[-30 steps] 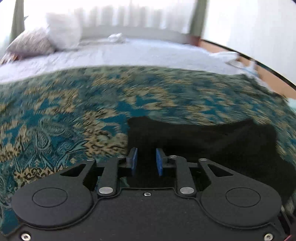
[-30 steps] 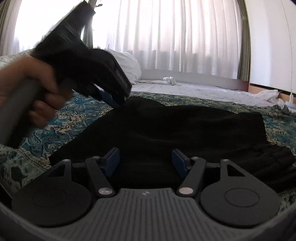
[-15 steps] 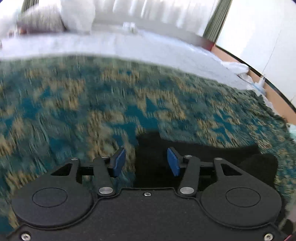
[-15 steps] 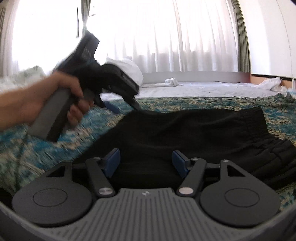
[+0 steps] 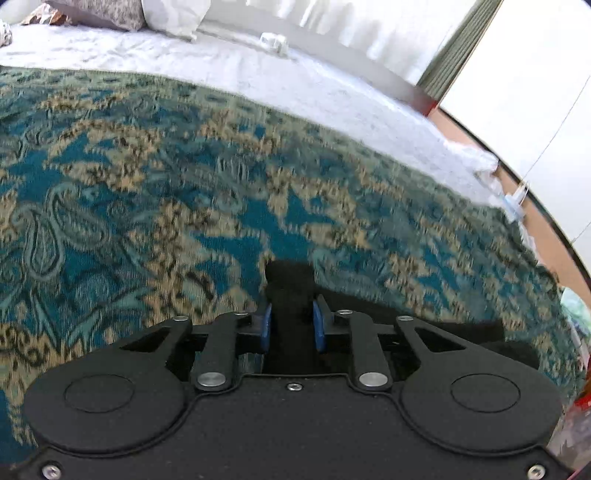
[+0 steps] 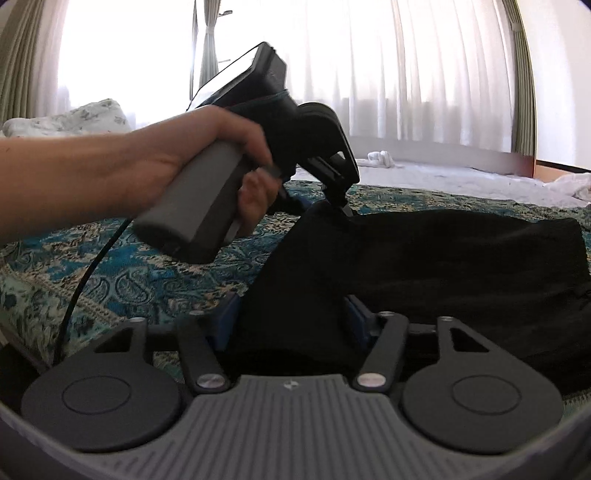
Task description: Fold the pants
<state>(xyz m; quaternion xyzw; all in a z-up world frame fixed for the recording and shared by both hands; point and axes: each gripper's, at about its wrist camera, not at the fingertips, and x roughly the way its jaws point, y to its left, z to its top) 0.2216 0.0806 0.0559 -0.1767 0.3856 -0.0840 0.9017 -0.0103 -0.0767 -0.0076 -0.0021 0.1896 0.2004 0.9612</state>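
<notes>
Black fabric pants (image 6: 443,266): lying on the bed's teal-and-tan paisley bedspread (image 5: 184,192), one corner raised off the cover in a peak, the rest spread flat toward the right. Left claw (image 5: 291,325), held in the person's left hand (image 6: 192,166): blue pads closed tight on that raised corner, a pinched tuft of black cloth standing up between them. Right claw (image 6: 290,321): blue pads set wide apart on either side of a fold of the near pants edge, cloth lying between them, not visibly pressed; white curtains (image 6: 406,66) and white pillows (image 5: 170,14) beyond the bed.
</notes>
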